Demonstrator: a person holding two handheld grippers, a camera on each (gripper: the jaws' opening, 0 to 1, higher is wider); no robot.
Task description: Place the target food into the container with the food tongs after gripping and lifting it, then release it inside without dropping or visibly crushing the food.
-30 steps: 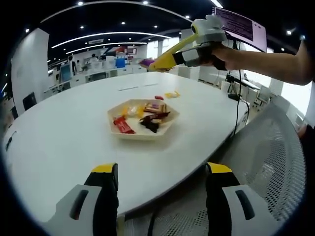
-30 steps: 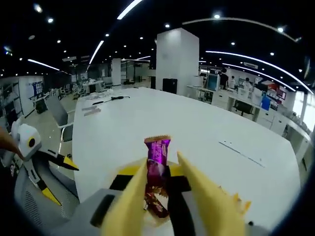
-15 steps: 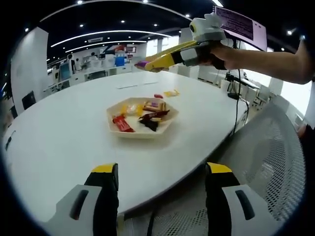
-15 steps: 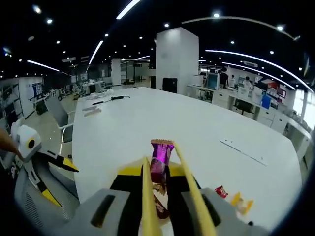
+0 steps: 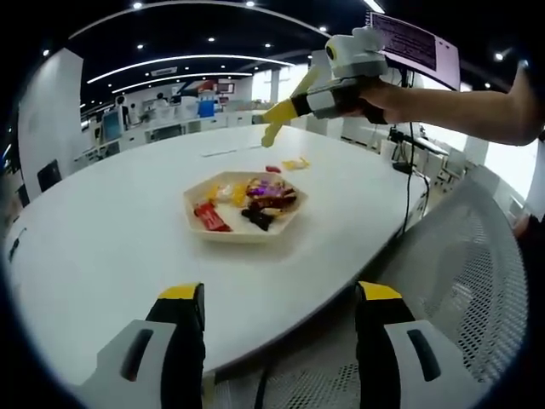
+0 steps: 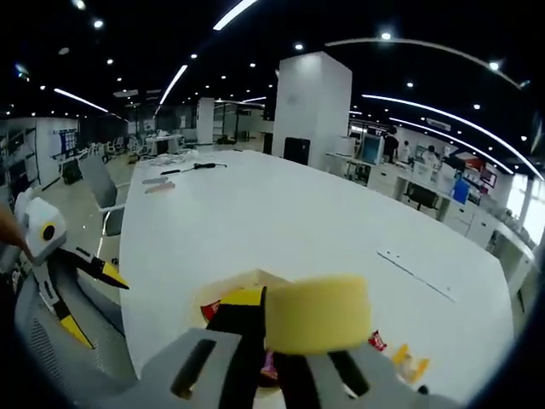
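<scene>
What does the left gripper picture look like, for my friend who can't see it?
A tan six-sided tray of wrapped candies sits on a big white table, and a person's hand holds the yellow food tongs in the air above it. The left claw waits open at the near edge.

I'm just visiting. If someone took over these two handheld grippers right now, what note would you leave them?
Left gripper: open, empty, held low at the table's near edge.
Right gripper: shut on the food tongs, raised above the tray; the tongs look empty.
Done: a purple-wrapped candy lies in the tray among other sweets, apparently intact.
Left: a red candy and a yellow candy lie on the table beyond the tray, possibly next.
</scene>
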